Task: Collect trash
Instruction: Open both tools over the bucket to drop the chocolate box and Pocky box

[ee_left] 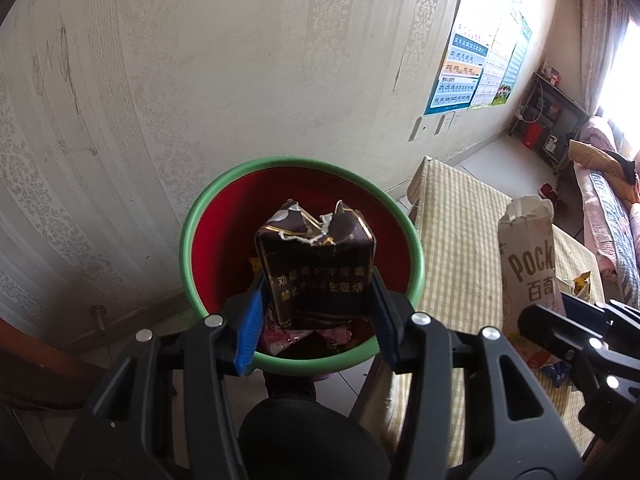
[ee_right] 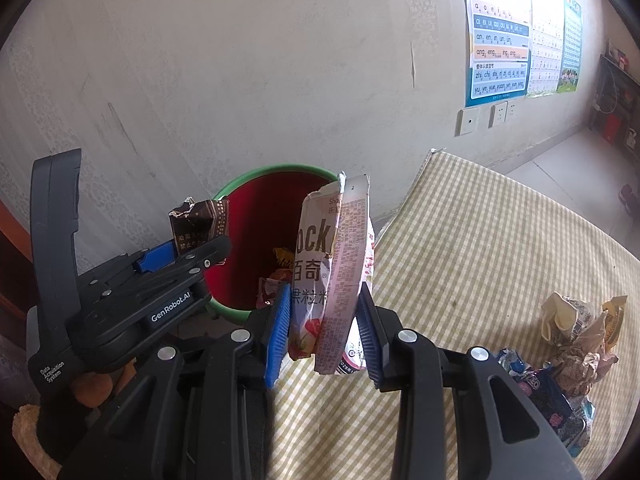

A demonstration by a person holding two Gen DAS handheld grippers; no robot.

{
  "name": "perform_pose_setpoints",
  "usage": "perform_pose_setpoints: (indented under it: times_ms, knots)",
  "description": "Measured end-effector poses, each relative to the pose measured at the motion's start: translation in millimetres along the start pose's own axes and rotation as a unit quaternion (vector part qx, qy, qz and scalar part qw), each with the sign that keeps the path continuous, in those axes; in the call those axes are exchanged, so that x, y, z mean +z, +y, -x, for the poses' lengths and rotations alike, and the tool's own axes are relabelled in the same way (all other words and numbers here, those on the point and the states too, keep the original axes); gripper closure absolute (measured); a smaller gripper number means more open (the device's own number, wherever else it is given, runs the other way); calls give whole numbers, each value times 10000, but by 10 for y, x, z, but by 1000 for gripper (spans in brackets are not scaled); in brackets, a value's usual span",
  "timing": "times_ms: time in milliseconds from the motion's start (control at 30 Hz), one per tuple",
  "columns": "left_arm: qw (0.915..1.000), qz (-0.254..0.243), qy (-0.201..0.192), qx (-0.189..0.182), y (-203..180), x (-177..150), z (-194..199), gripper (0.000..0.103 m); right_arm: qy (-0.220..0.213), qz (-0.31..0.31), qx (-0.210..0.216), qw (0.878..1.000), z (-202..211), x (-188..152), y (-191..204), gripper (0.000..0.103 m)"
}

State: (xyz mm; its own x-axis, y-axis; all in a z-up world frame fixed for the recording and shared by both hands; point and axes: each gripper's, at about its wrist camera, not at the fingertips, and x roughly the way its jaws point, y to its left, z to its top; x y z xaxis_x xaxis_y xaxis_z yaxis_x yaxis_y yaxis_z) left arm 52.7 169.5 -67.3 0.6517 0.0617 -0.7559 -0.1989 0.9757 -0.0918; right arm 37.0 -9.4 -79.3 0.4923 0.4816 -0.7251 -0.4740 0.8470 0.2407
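Observation:
My left gripper (ee_left: 316,300) is shut on a torn dark brown cigarette pack (ee_left: 320,268) with gold print, held right above the mouth of a red bin with a green rim (ee_left: 192,232). My right gripper (ee_right: 324,320) is shut on a crushed pink and white Pocky box (ee_right: 336,268), upright between the blue pads, at the bin's (ee_right: 236,188) right edge over the table corner. The right wrist view shows the left gripper (ee_right: 188,250) with the pack (ee_right: 200,220) at the bin's left rim. The Pocky box (ee_left: 528,256) also shows at the right of the left wrist view.
Wrappers lie in the bin's bottom (ee_left: 320,336). A table with a yellow checked cloth (ee_right: 480,240) stands right of the bin, with a heap of crumpled wrappers (ee_right: 572,344) at its near right. A patterned wall (ee_left: 200,80) rises behind the bin, with posters (ee_right: 500,32).

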Motion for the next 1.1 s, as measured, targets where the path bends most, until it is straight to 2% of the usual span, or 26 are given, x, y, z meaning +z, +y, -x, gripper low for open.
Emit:
perform_pose_setpoints:
  times_ms: [600, 867, 1100]
  knots:
    - [9999, -20, 12, 103, 101, 100, -73, 59, -150, 170, -32, 9997, -1, 87, -2, 71]
    - [9998, 76, -30, 167, 223, 180, -115, 59, -245, 194, 59, 9995, -114, 264, 10, 71]
    - [9997, 141, -31, 203, 307, 322, -223, 59, -149, 318, 227, 9991, -319, 424, 112, 71]
